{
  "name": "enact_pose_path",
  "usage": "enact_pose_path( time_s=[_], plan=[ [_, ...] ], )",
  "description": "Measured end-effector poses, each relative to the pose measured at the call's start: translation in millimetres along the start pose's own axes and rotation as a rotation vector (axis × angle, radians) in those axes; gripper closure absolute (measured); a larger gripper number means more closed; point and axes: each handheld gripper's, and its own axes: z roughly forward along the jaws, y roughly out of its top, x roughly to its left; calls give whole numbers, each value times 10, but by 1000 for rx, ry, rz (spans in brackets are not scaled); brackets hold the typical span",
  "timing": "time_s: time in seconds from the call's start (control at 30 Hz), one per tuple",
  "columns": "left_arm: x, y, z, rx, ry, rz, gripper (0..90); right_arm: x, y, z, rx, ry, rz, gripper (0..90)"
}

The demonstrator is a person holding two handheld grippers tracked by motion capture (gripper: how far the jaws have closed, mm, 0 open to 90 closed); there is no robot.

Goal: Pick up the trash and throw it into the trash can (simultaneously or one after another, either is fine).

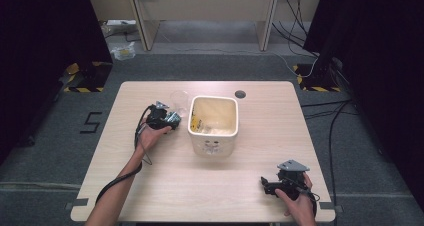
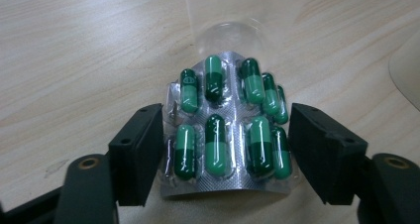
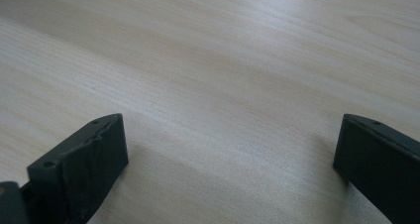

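- Your left gripper [image 2: 225, 144] has the blister pack [image 2: 228, 130] of green capsules between its 2 jaws; the left pad touches the pack's foil edge, and the right pad sits just beside the other edge, though you cannot tell whether it presses.
- The pack bows upward between the jaws, capsule side facing the camera, in 2 rows.
- Just beyond the pack's far end stands a clear plastic cup [image 2: 233, 33] on the table [image 2: 74, 50].
- From above, your left gripper [image 1: 172, 118] sits just beside the white bin [image 1: 214, 141], with the cup [image 1: 179, 100] ahead of it.
- Your right gripper [image 1: 267, 183] rests well apart from the bin, jaws wide with bare wood between them [image 3: 230, 154].
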Motion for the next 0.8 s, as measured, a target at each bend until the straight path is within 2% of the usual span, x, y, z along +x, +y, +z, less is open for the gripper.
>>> enact_pose_path(
  time_s=[0.1,0.33,0.5,0.63,0.8],
  plan=[
    [2,-9,-18,-5,-3,-4,403,0,0,0,0,0,0,4],
    [12,-67,-87,-17,-27,-6,475,-1,0,-1,1,0,0,4],
    [19,-53,-196,-34,-38,8,489,0,0,0,0,0,0,4],
    [12,-15,-315,-39,-72,12,491,0,0,0,0,0,0,4],
    [15,23,-510,-36,-94,22,487,-1,1,-1,2,0,0,4]
  ],
)
